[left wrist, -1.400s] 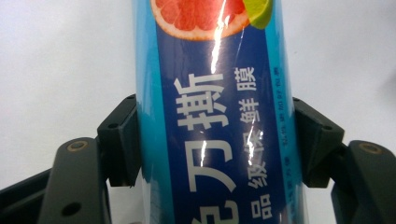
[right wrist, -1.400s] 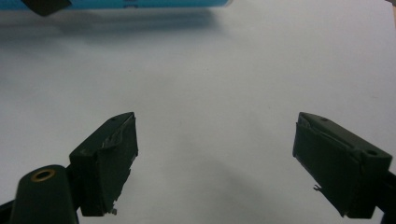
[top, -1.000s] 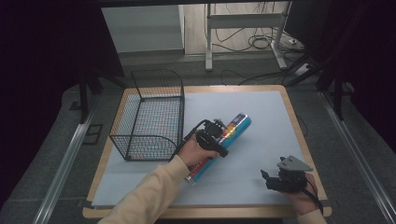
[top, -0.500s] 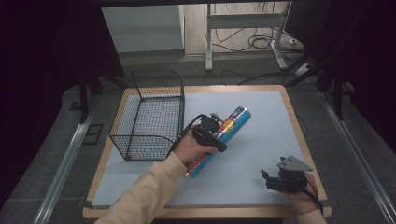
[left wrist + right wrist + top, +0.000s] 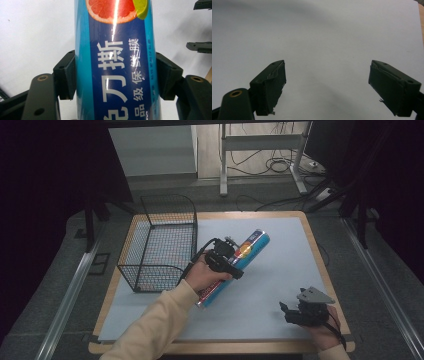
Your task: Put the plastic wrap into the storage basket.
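Note:
A long blue cling-film tube point(image 5: 248, 251) with a grapefruit picture and white Chinese lettering runs diagonally across the middle of the white sheet. My left gripper point(image 5: 226, 258) is shut on the tube's middle. In the left gripper view both black pads point(image 5: 66, 75) press the sides of the tube point(image 5: 115, 62). My right gripper point(image 5: 294, 313) rests near the front right of the table, open. In the right gripper view its jaws stand wide apart over bare white sheet, the right gripper point(image 5: 327, 85) holding nothing.
A black wire basket point(image 5: 150, 280) stands at the left of the table, just left of the tube. A white sheet point(image 5: 285, 265) covers the wooden tabletop point(image 5: 316, 265). Table legs and cables lie on the floor beyond the far edge.
My left gripper and the tube have shifted slightly away from the person and a little toward the basket. The right gripper has stayed in place.

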A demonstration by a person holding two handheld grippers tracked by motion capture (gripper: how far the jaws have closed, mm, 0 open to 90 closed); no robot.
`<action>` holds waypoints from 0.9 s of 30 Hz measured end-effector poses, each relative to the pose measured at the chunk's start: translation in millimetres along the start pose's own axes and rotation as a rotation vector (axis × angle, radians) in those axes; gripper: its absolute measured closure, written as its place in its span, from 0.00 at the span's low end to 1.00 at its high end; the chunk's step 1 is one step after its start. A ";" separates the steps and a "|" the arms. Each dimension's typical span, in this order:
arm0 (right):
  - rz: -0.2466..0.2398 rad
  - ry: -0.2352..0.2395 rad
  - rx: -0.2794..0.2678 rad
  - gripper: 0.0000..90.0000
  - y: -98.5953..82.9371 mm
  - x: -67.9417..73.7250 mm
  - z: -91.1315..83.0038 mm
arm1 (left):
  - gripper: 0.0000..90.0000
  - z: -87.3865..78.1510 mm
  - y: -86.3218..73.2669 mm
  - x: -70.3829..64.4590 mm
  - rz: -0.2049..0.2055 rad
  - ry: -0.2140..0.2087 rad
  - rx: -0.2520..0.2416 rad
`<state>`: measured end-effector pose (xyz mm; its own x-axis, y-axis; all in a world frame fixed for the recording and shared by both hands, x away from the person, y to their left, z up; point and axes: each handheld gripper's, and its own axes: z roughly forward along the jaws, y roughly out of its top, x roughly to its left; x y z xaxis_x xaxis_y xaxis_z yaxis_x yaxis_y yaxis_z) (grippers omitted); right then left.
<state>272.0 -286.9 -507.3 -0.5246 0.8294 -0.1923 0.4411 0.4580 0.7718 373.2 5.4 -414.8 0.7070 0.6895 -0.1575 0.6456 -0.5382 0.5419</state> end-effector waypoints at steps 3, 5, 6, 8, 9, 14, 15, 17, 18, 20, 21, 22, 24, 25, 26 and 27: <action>0.000 -0.002 0.000 0.16 -0.2 -0.4 0.4 | 0.35 -3.2 2.8 0.5 0.002 0.004 -0.007; 0.001 -0.002 0.001 0.16 -0.5 -0.6 0.6 | 0.35 -6.0 4.7 1.1 0.004 0.005 -0.015; 0.000 -0.003 0.002 0.16 -0.6 -0.6 0.7 | 0.35 -7.5 5.7 1.3 0.003 0.007 -0.019; 0.001 -0.002 0.002 0.16 -0.5 -0.5 0.6 | 0.35 -10.4 7.8 2.1 0.004 0.008 -0.023; 0.000 -0.002 0.001 0.16 -0.4 -0.5 0.6 | 0.35 -11.8 8.7 2.5 0.004 0.010 -0.027; 0.002 -0.002 0.000 0.16 -0.5 -0.7 0.1 | 0.35 -18.4 12.0 6.1 0.004 0.017 -0.041; 0.002 -0.002 0.000 0.16 -0.6 -0.9 0.2 | 0.35 -19.3 12.6 7.1 0.003 0.017 -0.041; 0.003 -0.002 0.002 0.16 -0.7 -1.1 0.5 | 0.35 -20.2 14.1 9.0 0.002 0.013 -0.040; 0.002 -0.002 0.002 0.16 -0.7 -1.1 0.8 | 0.35 -20.9 14.9 9.9 0.005 0.017 -0.036; 0.000 -0.003 0.002 0.16 -0.6 -0.7 0.9 | 0.35 -22.7 16.5 11.2 0.005 0.024 -0.039; 0.000 -0.003 0.002 0.16 -0.6 -0.6 0.8 | 0.35 -24.2 17.5 12.2 0.006 0.023 -0.040; 0.001 -0.004 0.003 0.16 -0.7 -0.9 0.7 | 0.35 -25.7 18.7 13.0 0.002 0.024 -0.044; 0.003 -0.004 0.004 0.16 -0.8 -1.1 0.6 | 0.35 -29.5 20.9 14.8 -0.002 0.027 -0.052; 0.004 -0.004 0.004 0.16 -0.9 -1.3 0.7 | 0.35 -31.6 22.0 15.6 -0.004 0.029 -0.058; 0.005 -0.002 0.004 0.16 -0.9 -1.3 0.7 | 0.35 -33.9 23.2 16.4 -0.006 0.032 -0.061; 0.005 -0.002 0.006 0.16 -0.9 -1.4 0.7 | 0.35 -36.3 24.3 17.3 -0.009 0.035 -0.065</action>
<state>272.9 -288.3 -508.2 -0.5213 0.8320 -0.1899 0.4476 0.4560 0.7692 390.6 21.8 -374.5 0.6899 0.7113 -0.1344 0.6310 -0.5000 0.5932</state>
